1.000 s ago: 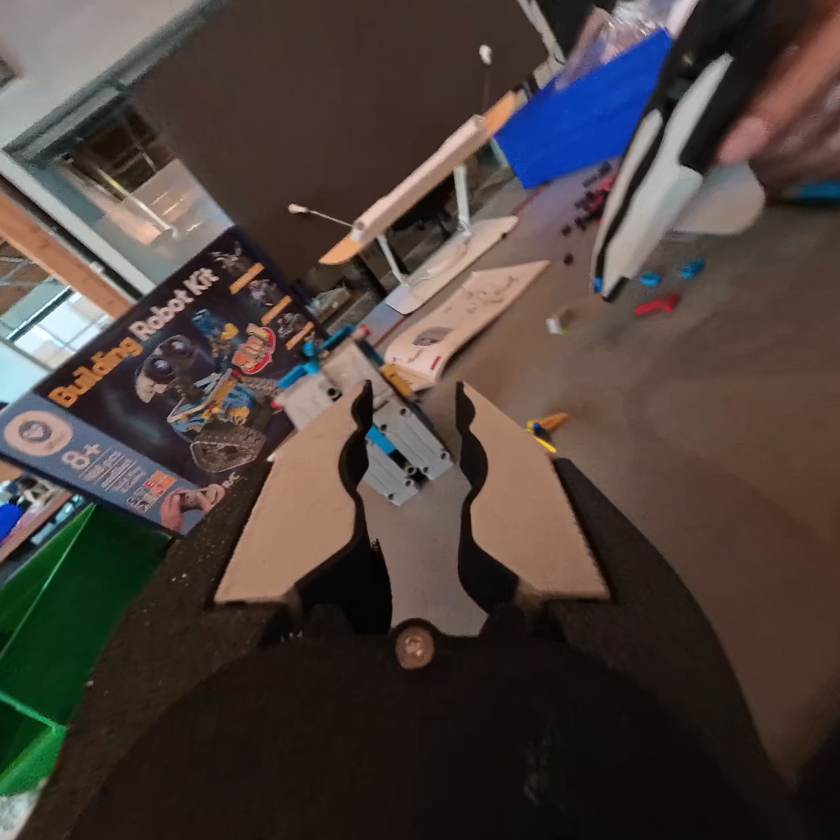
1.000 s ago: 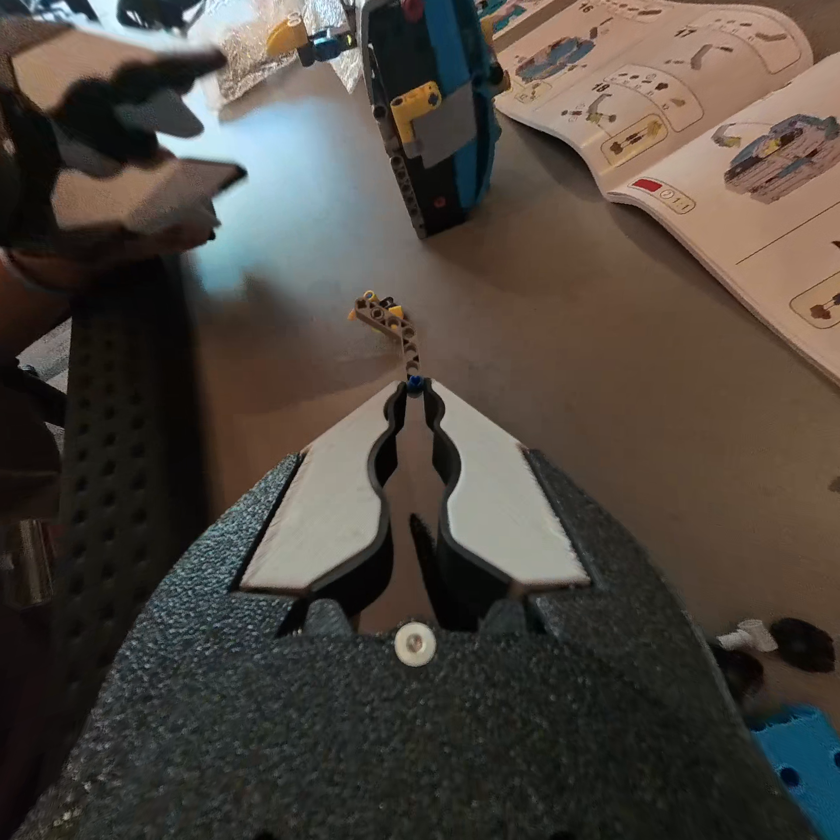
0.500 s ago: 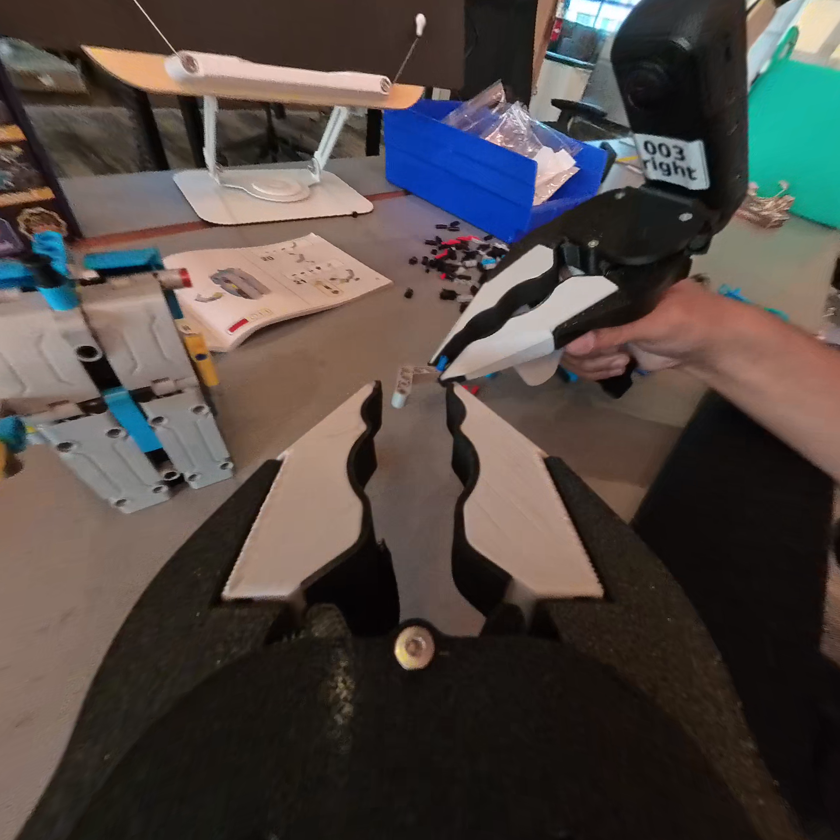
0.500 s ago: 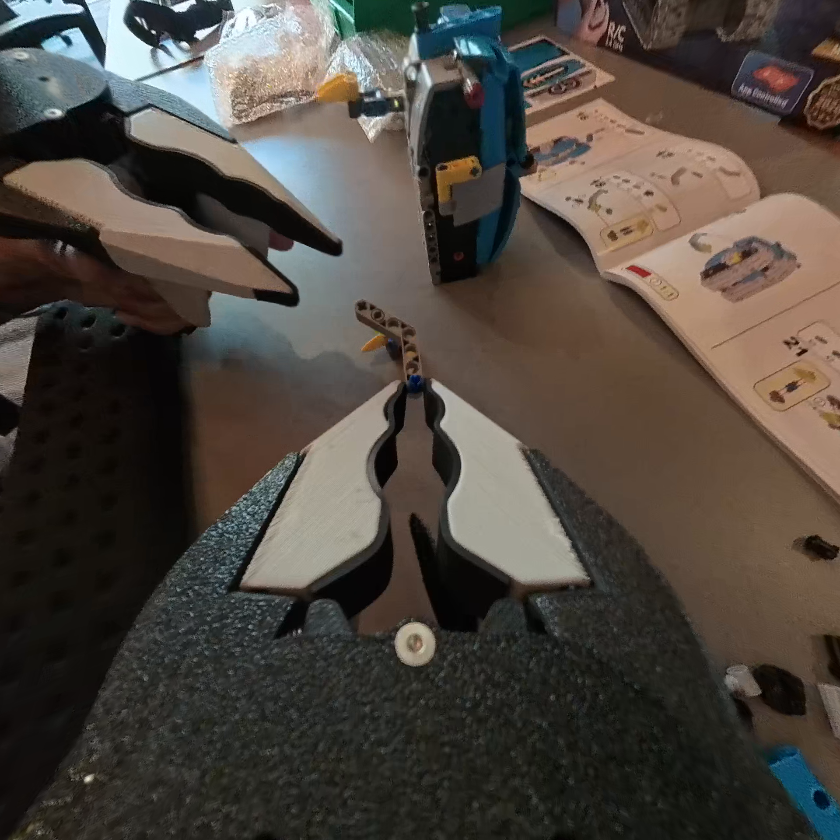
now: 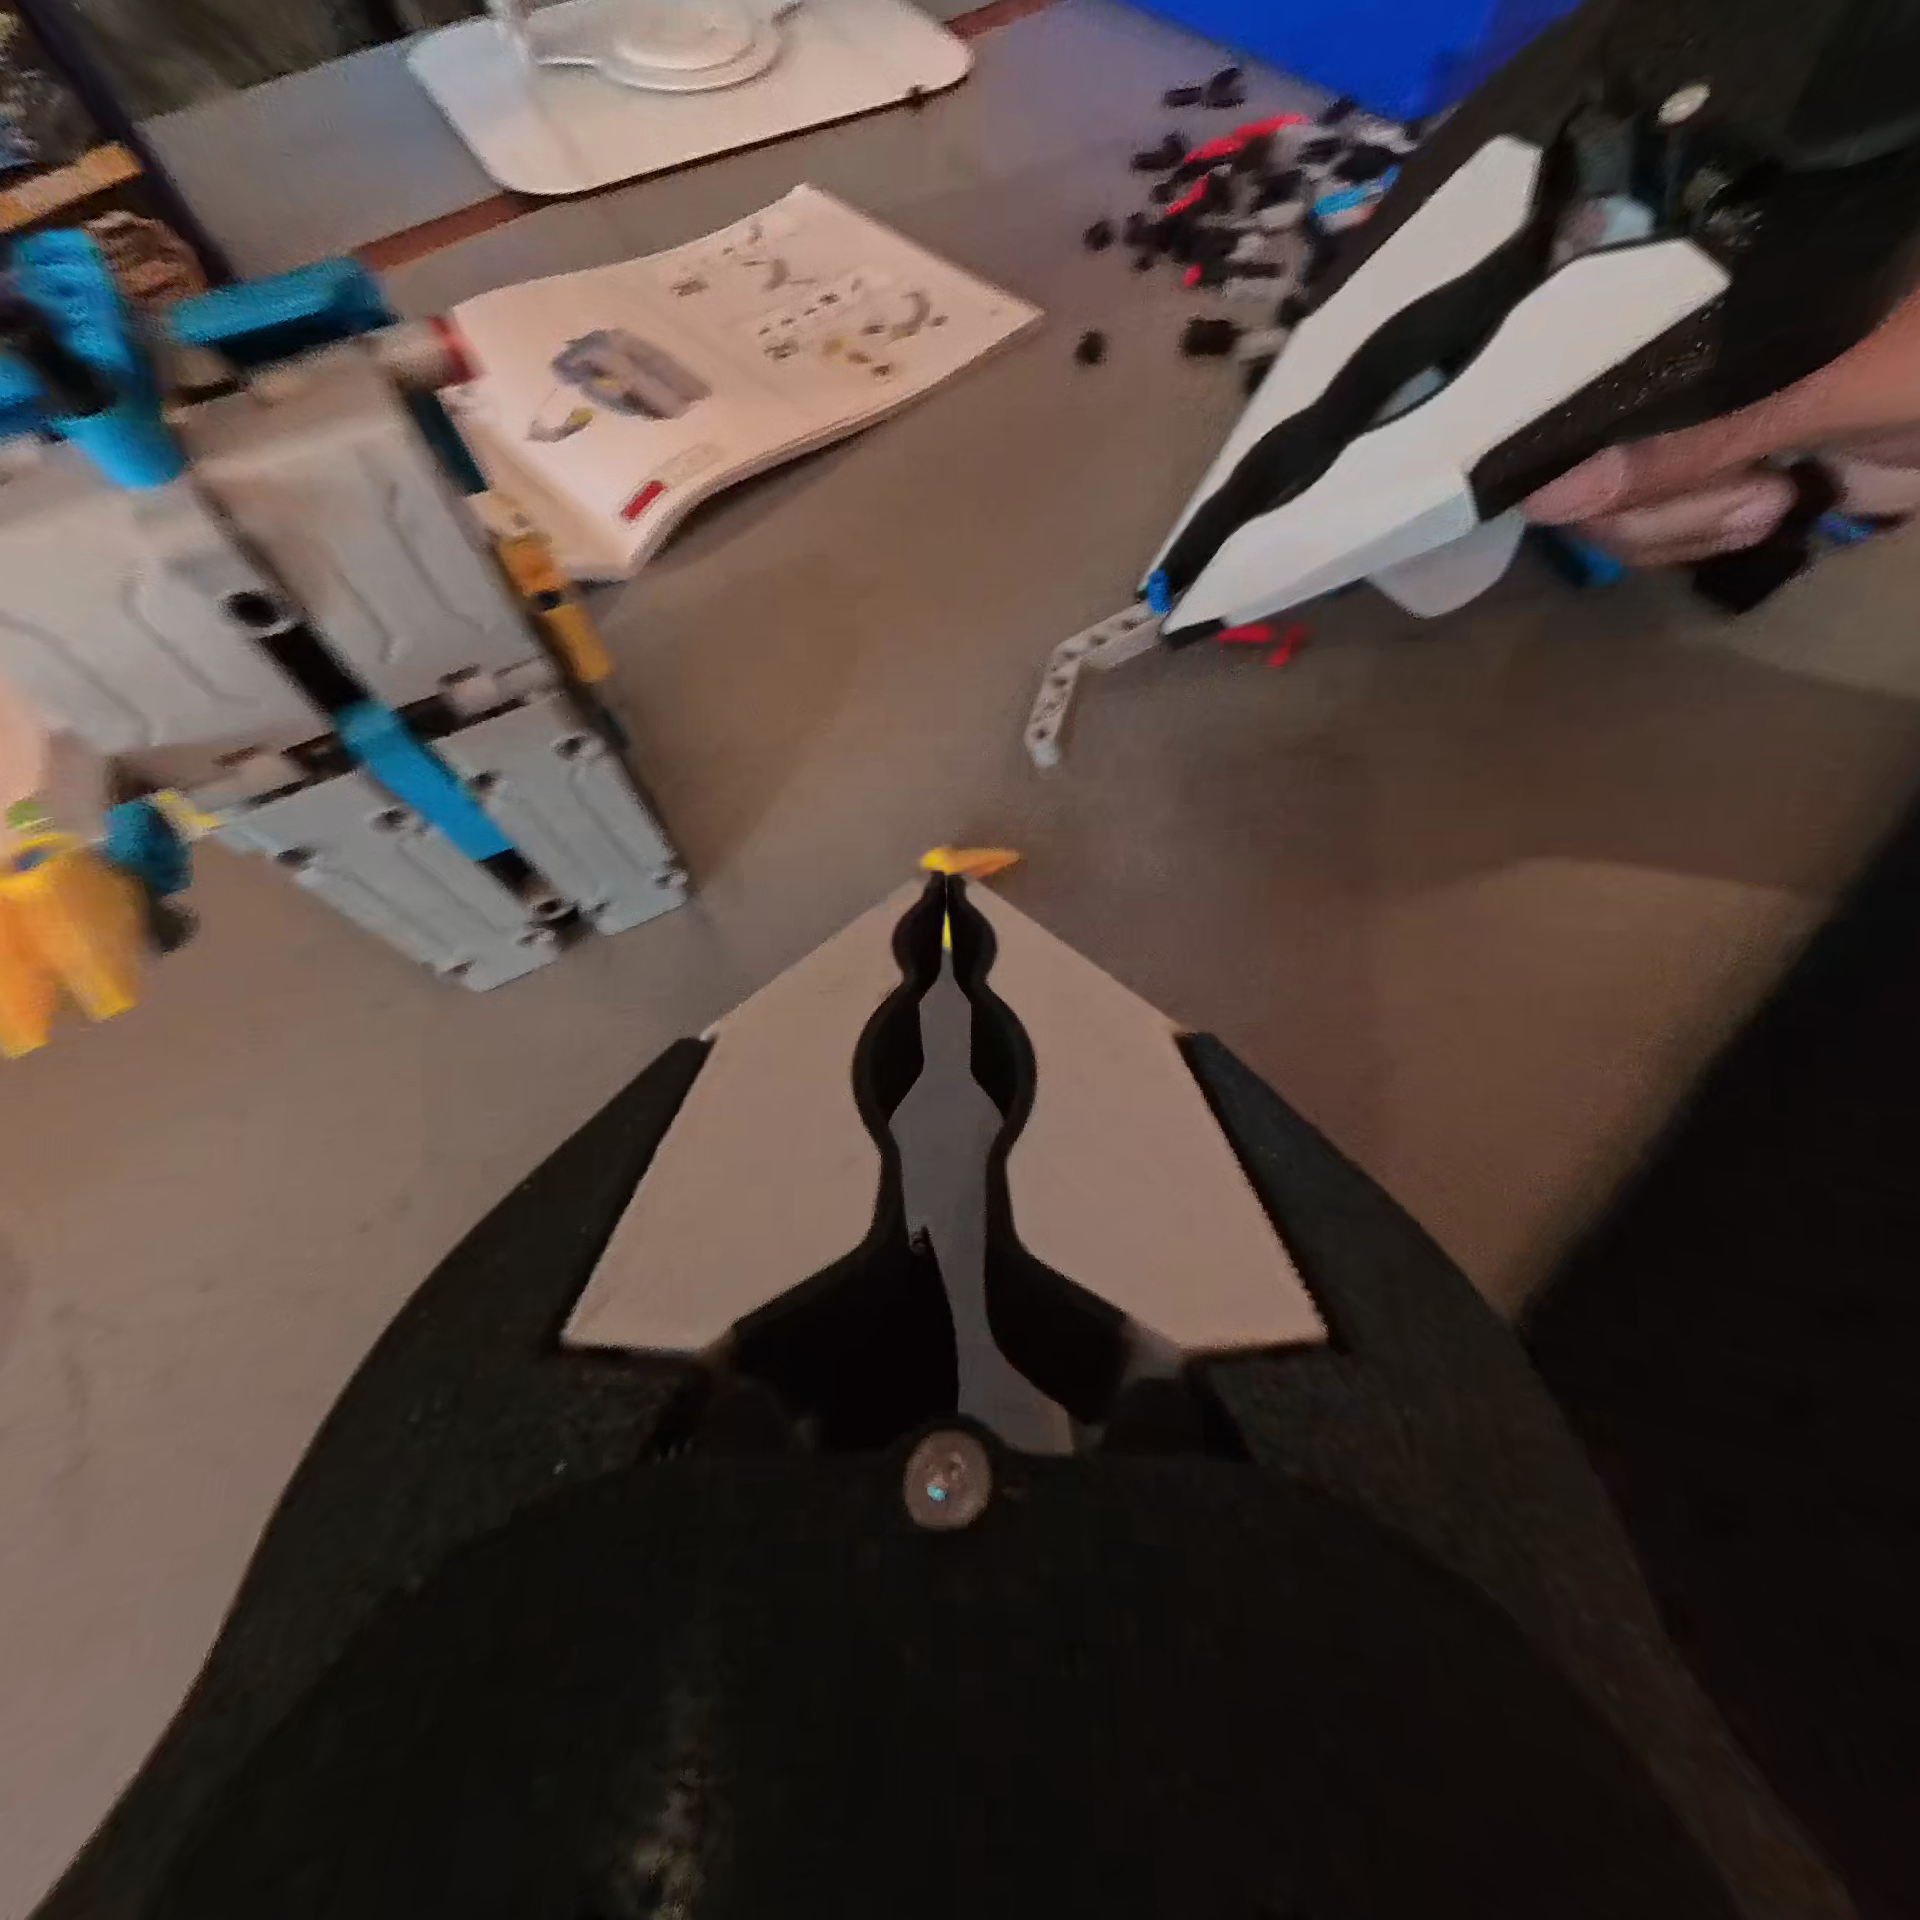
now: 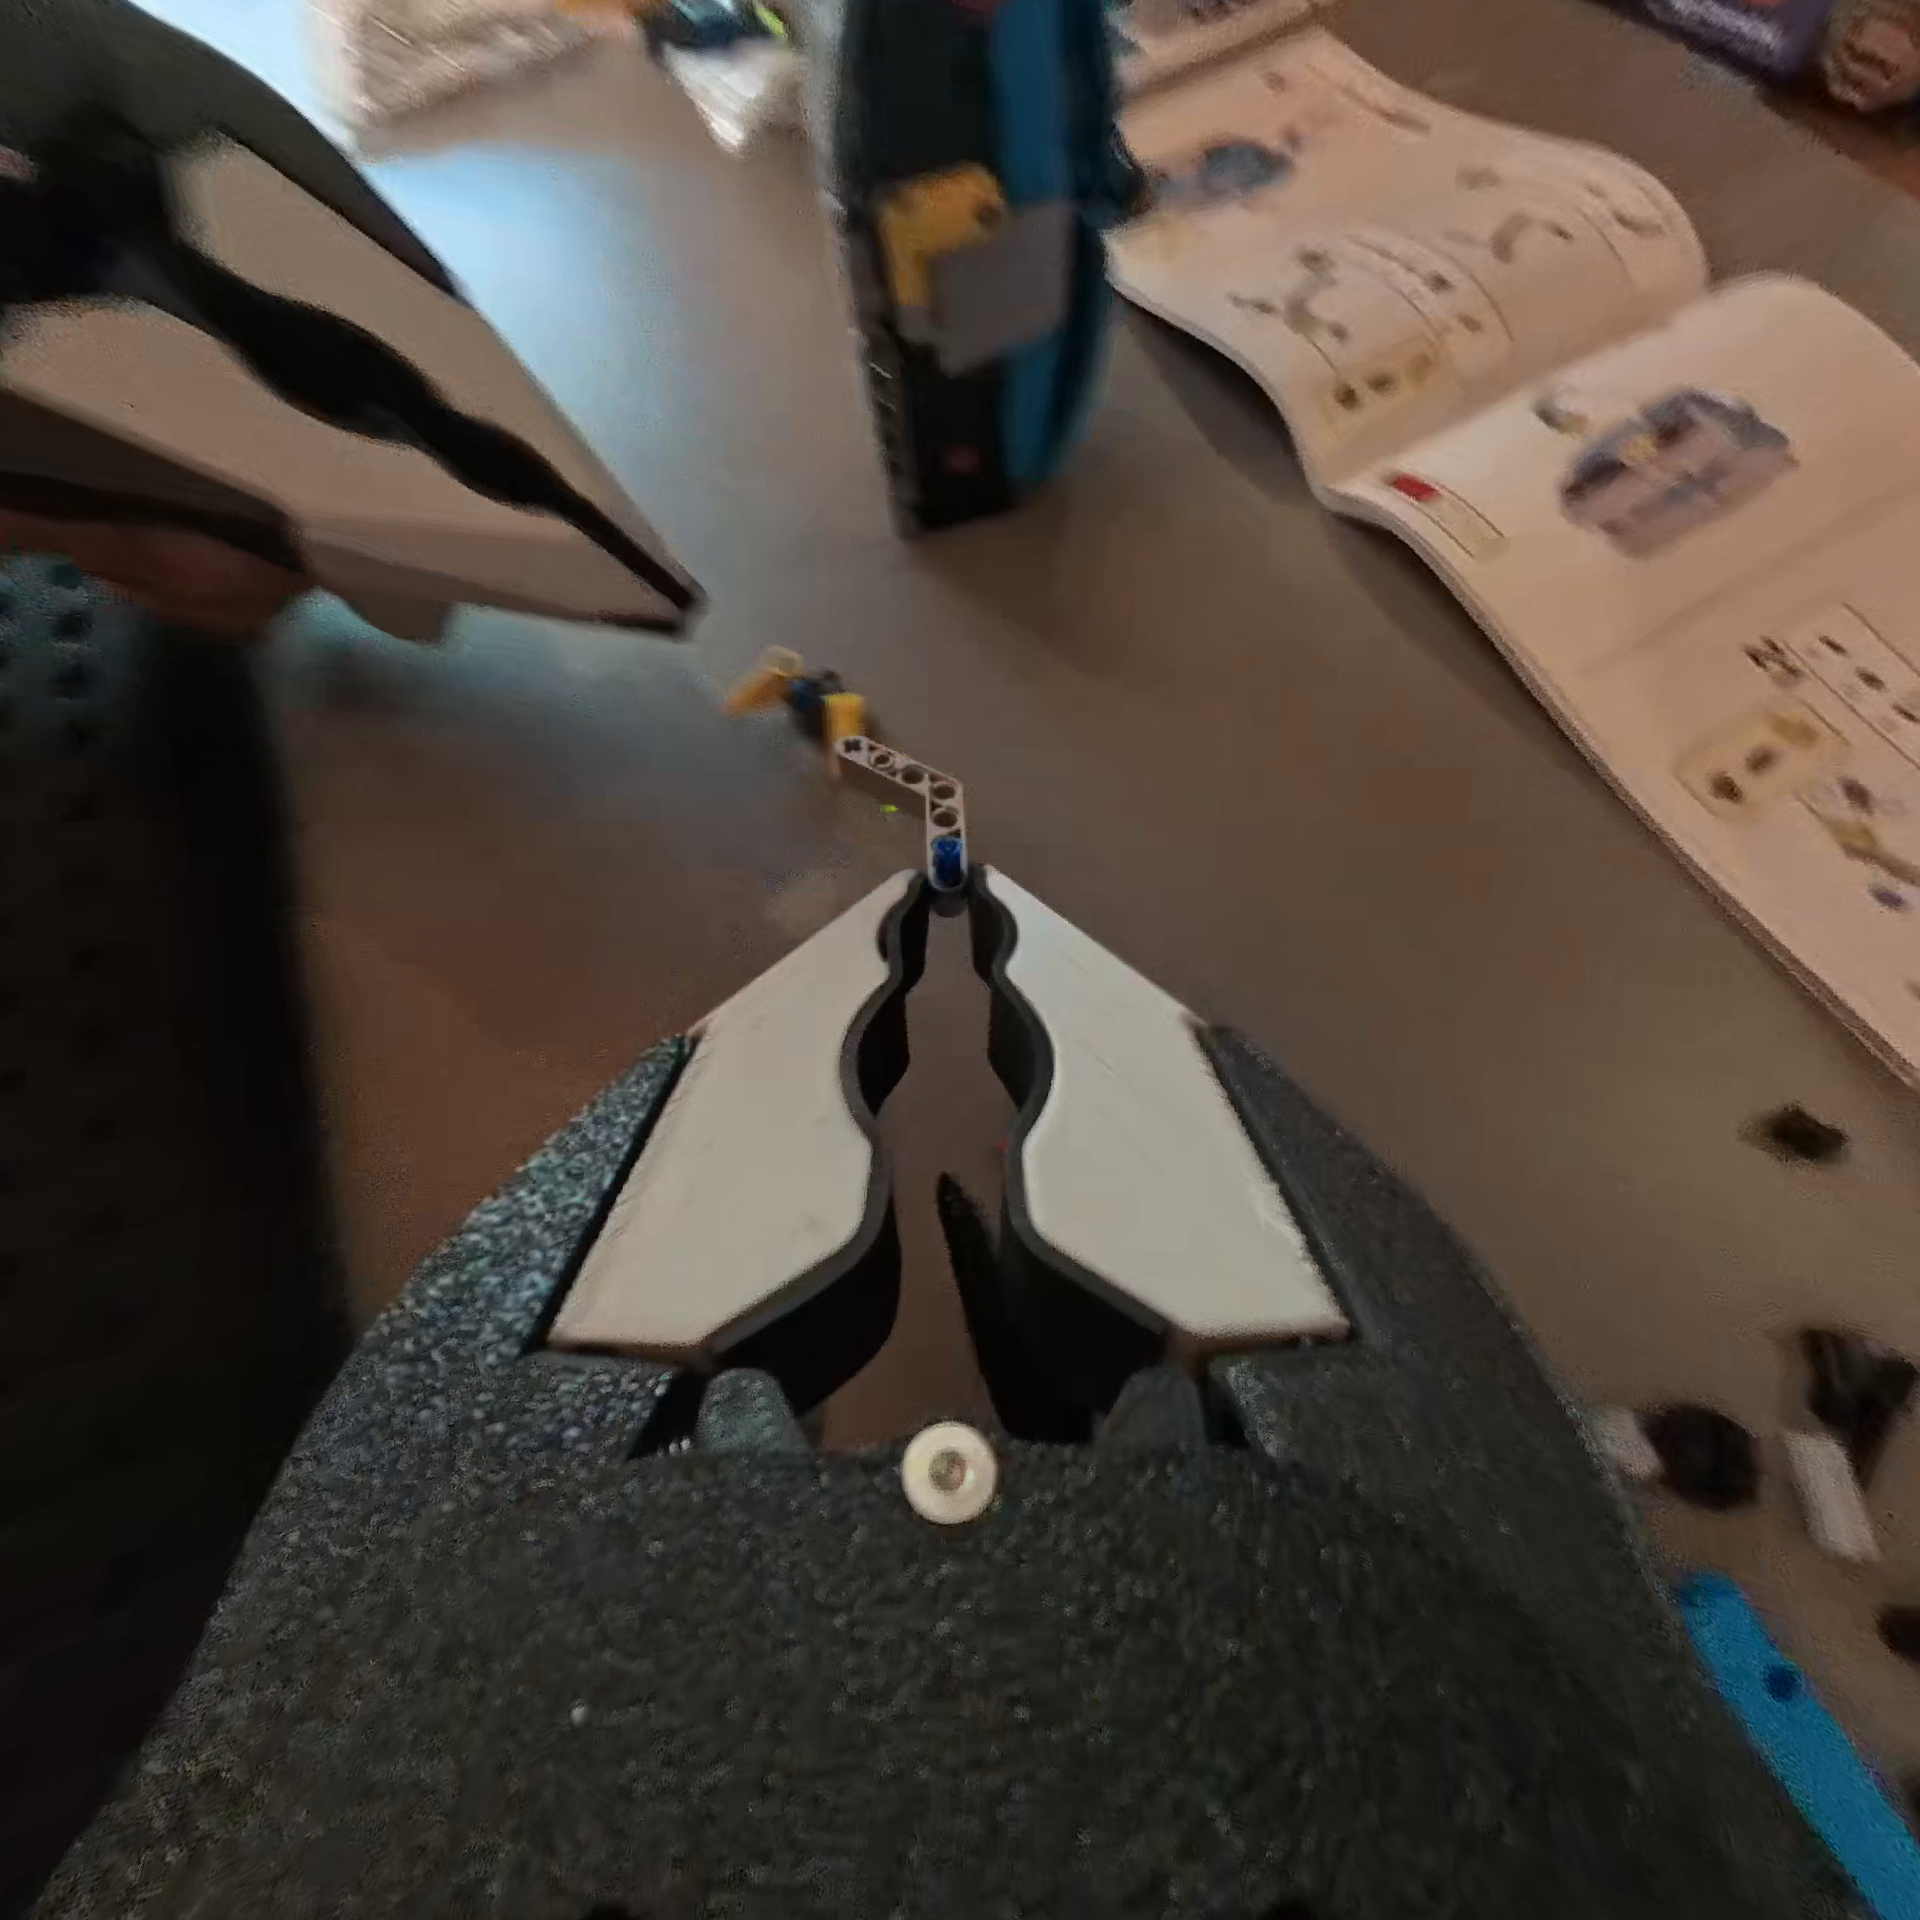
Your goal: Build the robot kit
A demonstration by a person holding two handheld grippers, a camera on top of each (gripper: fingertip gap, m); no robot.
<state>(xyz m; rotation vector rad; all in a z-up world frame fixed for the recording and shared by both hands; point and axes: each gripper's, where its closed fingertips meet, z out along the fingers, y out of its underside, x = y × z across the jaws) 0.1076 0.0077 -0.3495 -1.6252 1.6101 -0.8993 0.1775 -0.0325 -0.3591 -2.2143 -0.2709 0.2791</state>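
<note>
My left gripper (image 5: 945, 883) is shut, with its pads together just short of a small yellow piece (image 5: 971, 860) on the brown table. In the right wrist view it (image 6: 675, 603) hovers above and left of that yellow piece (image 6: 769, 686), and nothing shows at its tips. My right gripper (image 6: 948, 883) is shut on the end of a grey bent beam (image 6: 904, 779), where a blue pin (image 6: 943, 857) sits. The beam sticks out ahead of the gripper, low over the table. The left wrist view shows the right gripper (image 5: 1169, 613) holding the beam (image 5: 1081, 675).
A grey and blue brick model (image 5: 343, 644) stands to the left, also visible in the right wrist view (image 6: 977, 260). An open instruction booklet (image 5: 748, 343) lies behind it. Loose small parts (image 5: 1226, 218) lie near a blue bin (image 5: 1351, 42). A black perforated mat (image 6: 104, 1039) lies on the left. Left tips to right tips: about 9 cm.
The left gripper's jaws have closed from open. It has swung round and down toward the yellow piece. The right gripper has kept its hold on the bent beam.
</note>
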